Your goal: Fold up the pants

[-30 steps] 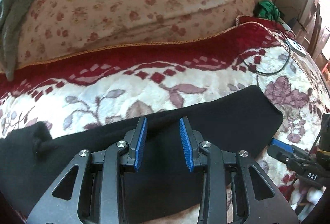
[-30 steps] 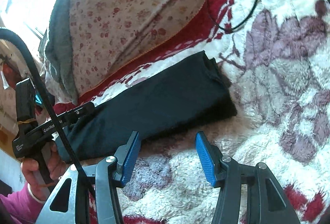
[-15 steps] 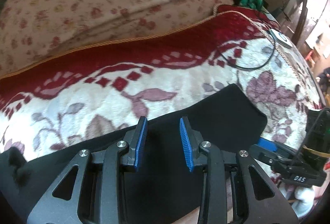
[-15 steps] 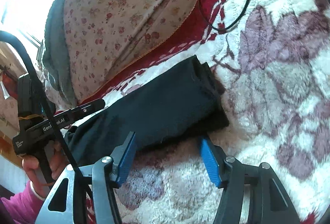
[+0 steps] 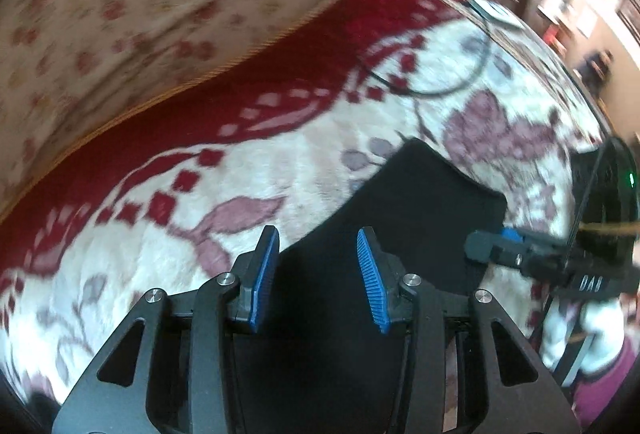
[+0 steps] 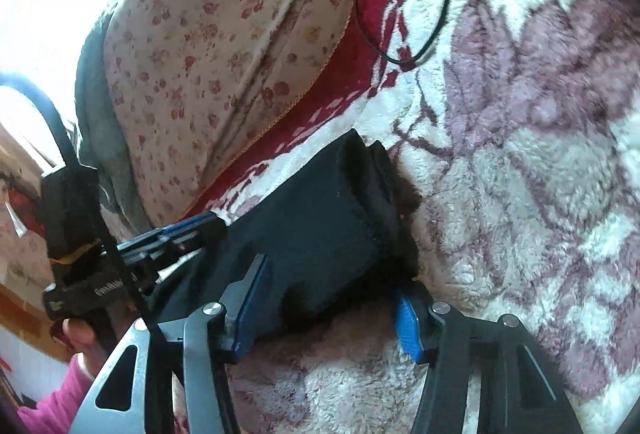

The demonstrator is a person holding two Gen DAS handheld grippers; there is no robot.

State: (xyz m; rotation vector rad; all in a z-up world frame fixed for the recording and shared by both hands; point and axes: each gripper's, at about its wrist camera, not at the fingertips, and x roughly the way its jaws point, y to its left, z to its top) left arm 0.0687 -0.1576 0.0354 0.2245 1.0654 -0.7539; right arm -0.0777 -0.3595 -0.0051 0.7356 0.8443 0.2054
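on fleecy white-and-red floral blanket (image 6: 520, 194): black folded fabric pants (image 6: 320, 226), long axis running leftward from right gripper (image 6: 328, 302), cuff end between its wide blue jaws; left gripper (image 5: 318, 274) above other end, jaws apart, nothing held.

black pants (image 5: 416, 210), red-and-cream floral blanket (image 5: 168, 258)

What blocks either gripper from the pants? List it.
Nothing visible does. The left gripper and right gripper both stand open right at the black pants. The black cable lies farther off on the blanket.
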